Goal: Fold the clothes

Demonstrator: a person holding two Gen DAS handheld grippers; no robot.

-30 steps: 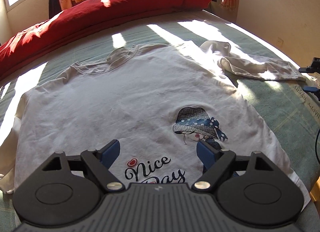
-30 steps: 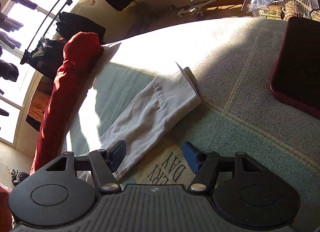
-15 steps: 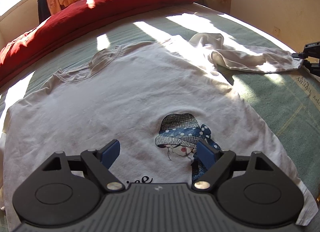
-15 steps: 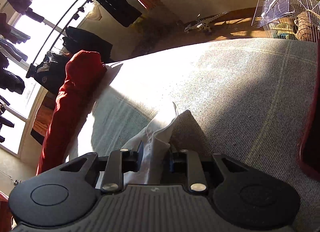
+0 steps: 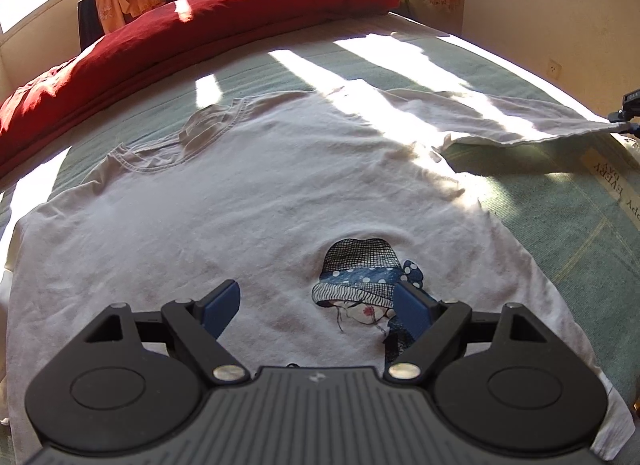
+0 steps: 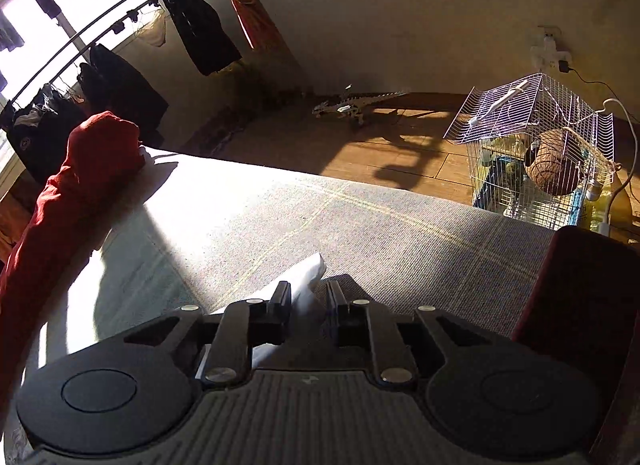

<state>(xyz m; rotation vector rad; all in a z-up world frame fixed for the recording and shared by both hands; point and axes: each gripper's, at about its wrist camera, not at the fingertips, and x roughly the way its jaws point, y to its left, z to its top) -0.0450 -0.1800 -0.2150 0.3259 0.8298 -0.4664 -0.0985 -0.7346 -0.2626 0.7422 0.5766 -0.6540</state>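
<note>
A white cotton T-shirt [image 5: 224, 201] lies front-up across a bed [image 5: 560, 233] covered in a pale green woven spread with thin yellow lines, its ribbed neckline toward a rumpled red duvet [image 5: 208, 21] bunched along the far edge; hard bands of sunlight wash out the weave across the shoulder. The print [image 5: 360, 285] on the chest, a figure in a netted hat with a spotted blue band, is partly hidden behind the left gripper [image 5: 318, 305], whose blue-padded jaws stand wide above the cloth with nothing between them. One sleeve [image 5: 520, 121] is drawn out taut and thin toward the right edge, where only a dark sliver of the other tool shows. From the right wrist, the right gripper [image 6: 308, 301] has the sleeve's white tip between its narrow black jaws, which are opening; the cloth seems to lie against the left pad only, though shadow makes contact hard to judge. A wire birdcage [image 6: 536, 149] stands on the wooden floor beyond, and dark clothes [image 6: 120, 81] hang on a rail by the window
</note>
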